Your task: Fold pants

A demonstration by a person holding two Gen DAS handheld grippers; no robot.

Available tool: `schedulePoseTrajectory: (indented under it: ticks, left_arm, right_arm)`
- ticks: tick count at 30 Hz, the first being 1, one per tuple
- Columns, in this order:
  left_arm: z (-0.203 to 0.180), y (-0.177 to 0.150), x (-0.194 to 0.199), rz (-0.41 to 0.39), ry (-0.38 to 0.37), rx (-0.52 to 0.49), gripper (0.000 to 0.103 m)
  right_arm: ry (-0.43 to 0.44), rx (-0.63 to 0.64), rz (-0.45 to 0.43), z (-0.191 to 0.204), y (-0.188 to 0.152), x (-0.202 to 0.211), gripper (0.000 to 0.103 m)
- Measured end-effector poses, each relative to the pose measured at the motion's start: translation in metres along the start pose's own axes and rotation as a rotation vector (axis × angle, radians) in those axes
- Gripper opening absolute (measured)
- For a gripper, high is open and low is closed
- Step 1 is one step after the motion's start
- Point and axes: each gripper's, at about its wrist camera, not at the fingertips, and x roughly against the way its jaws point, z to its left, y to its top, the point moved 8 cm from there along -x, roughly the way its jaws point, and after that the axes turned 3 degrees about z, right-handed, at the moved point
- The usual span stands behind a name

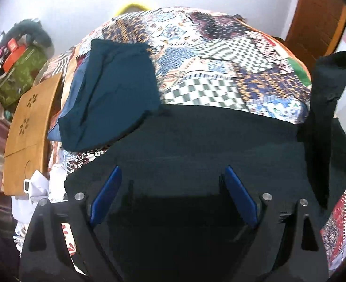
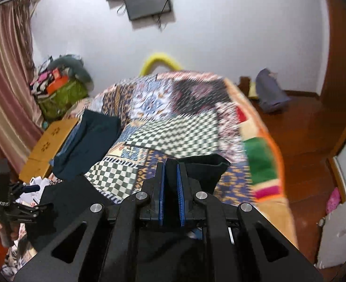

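Observation:
The black pants (image 1: pixel 196 136) lie spread across the near part of the bed. My left gripper (image 1: pixel 173 168) hovers over them, its blue pads (image 1: pixel 108 195) wide apart and open, pinching nothing. At the right of that view a strip of the pants (image 1: pixel 325 89) is lifted off the bed. My right gripper (image 2: pixel 170 164) is shut on the black pants (image 2: pixel 208 168). A fold of cloth is clamped between its blue pads (image 2: pixel 180 188) and sticks out past the tips to the right, above the bedspread.
A patchwork bedspread (image 1: pixel 219 58) covers the bed. A folded dark teal garment (image 1: pixel 116 87) rests on its left side, beside a tan wooden board (image 1: pixel 29 127). A green bag (image 2: pixel 62 98) piled with clutter stands by the curtain. Brown floor (image 2: pixel 302 141) runs along the bed's right side.

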Motion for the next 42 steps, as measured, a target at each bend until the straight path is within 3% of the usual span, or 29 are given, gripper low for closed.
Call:
schedulePoseTrajectory:
  ticks: [4,9,18,22,26,29,30,35,42]
  left_arm:
    - [-0.011,-0.005,0.016,-0.020,0.006,-0.015,0.091]
    - [-0.007,-0.015,0.028,-0.027,0.009,0.011,0.092]
    - [0.023,-0.036,0.026,-0.007,0.030,0.101,0.092]
    - [0.041,-0.045,0.022,0.006,0.041,0.138,0.092]
    - [0.064,-0.053,0.019,0.009,0.045,0.187,0.092]
    - [0.084,-0.055,0.019,0.006,0.047,0.224,0.092]
    - [0.091,-0.056,0.019,0.003,0.051,0.236,0.092]
    - [0.133,-0.054,0.017,-0.008,0.078,0.301,0.092]
    - [0.184,-0.053,-0.009,0.042,0.075,0.375,0.092]
  right_arm:
    - [-0.046,-0.002,-0.004,-0.022,-0.024,0.035,0.009]
    - [-0.090,-0.030,0.065,-0.047,-0.077,0.050,0.008]
    - [-0.182,-0.139,0.241,-0.085,-0.180,0.031,0.006]
    - [-0.231,-0.165,0.285,-0.096,-0.203,0.026,0.007]
    - [-0.276,-0.178,0.249,-0.098,-0.193,0.038,0.018]
    - [-0.281,-0.130,0.170,-0.082,-0.166,0.050,0.039]
    - [-0.277,-0.106,0.148,-0.074,-0.160,0.051,0.042]
    - [-0.192,0.010,0.090,-0.020,-0.115,0.035,0.043]
    - [0.016,0.142,0.092,0.073,-0.069,-0.029,0.043]
